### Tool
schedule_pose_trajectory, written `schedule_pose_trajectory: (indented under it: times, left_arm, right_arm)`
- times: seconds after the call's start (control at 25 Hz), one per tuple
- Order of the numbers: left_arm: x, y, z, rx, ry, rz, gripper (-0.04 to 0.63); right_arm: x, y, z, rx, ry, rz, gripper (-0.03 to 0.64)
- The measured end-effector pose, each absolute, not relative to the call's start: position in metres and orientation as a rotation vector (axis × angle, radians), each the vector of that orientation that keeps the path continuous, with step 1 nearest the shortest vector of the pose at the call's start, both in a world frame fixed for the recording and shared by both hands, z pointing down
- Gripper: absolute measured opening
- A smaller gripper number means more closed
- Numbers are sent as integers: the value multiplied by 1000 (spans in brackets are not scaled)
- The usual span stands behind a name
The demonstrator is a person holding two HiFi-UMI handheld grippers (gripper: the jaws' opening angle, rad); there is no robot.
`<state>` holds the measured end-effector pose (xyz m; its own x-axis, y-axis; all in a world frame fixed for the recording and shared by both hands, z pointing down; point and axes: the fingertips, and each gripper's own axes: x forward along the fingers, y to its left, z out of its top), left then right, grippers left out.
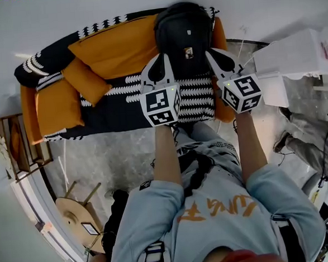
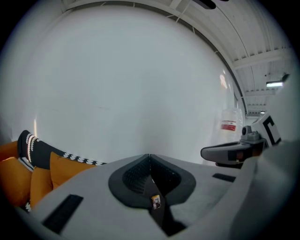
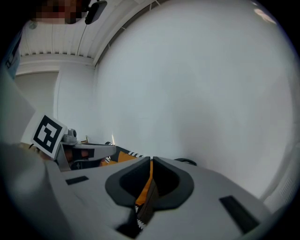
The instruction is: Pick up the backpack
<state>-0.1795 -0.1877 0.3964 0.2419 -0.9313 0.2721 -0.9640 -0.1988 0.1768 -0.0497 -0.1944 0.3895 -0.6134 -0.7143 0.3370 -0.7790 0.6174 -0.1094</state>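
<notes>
A black backpack (image 1: pixel 184 31) stands against the back of the orange and black sofa (image 1: pixel 111 53), near its right end. My left gripper (image 1: pixel 160 58) hovers at the backpack's lower left side, and my right gripper (image 1: pixel 211 54) at its lower right side. Both are shut with nothing between the jaws. In the left gripper view the closed jaws (image 2: pixel 150 157) leave a slit through which the backpack's small badge (image 2: pixel 156 202) shows. Behind the closed jaws (image 3: pixel 151 161) in the right gripper view lies an orange cushion (image 3: pixel 146 185). Whether either gripper touches the backpack is not visible.
Orange cushions (image 1: pixel 85 80) lie on the sofa's left half. A white table (image 1: pixel 293 57) stands to the right, with another person's legs (image 1: pixel 310 142) beside it. A wooden rack (image 1: pixel 16 143) and a round stool (image 1: pixel 74 215) stand at the left. A white wall rises behind the sofa.
</notes>
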Motion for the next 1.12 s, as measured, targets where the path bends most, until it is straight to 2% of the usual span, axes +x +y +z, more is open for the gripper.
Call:
schedule_pose_trajectory:
  times: [1.12]
  left_arm:
    - [-146,-316,522,1995,-1686,361,23]
  right_arm:
    - [22,-323,521,1192,-2471,693,37]
